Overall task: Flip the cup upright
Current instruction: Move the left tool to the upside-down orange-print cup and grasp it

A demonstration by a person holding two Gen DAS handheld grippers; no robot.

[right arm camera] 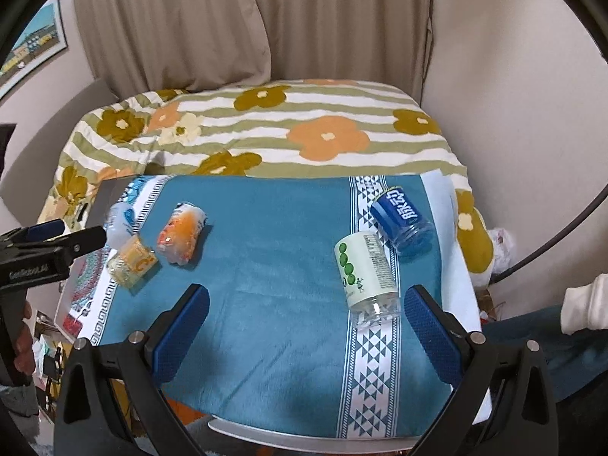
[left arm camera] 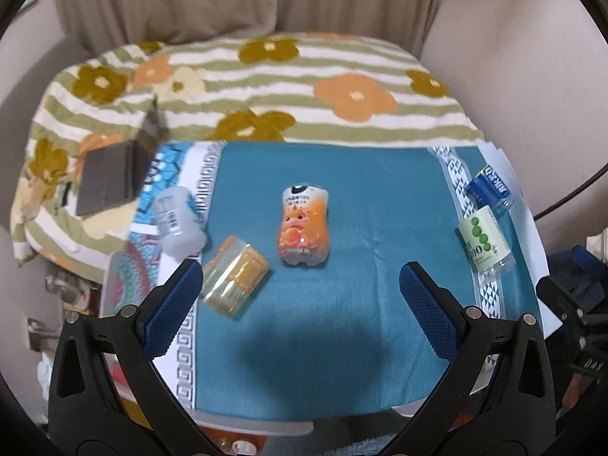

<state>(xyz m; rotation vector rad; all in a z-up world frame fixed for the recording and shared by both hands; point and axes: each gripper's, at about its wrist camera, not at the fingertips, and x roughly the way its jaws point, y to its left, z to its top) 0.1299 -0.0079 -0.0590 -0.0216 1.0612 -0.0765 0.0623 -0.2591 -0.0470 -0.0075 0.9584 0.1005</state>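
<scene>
Several plastic cups lie on their sides on a teal cloth point(left arm camera: 342, 197) over a table. An orange cup point(left arm camera: 304, 226) lies mid-cloth, straight ahead of my open left gripper point(left arm camera: 300, 277); it also shows in the right wrist view point(right arm camera: 182, 233). A yellow cup point(left arm camera: 233, 281) lies by my left gripper's left finger point(left arm camera: 178, 296). A white cup point(left arm camera: 178, 220) lies behind it. A green-dotted white cup point(right arm camera: 366, 275) lies just ahead of my open right gripper point(right arm camera: 306, 306), near its right finger point(right arm camera: 429, 326). A blue cup point(right arm camera: 401, 220) lies behind it. Both grippers are empty.
A flowered striped blanket point(right arm camera: 304, 129) covers a bed behind the table, with curtains beyond. A dark box point(left arm camera: 110, 174) sits at the table's far left corner. The left gripper's body point(right arm camera: 49, 247) shows at the left edge of the right wrist view.
</scene>
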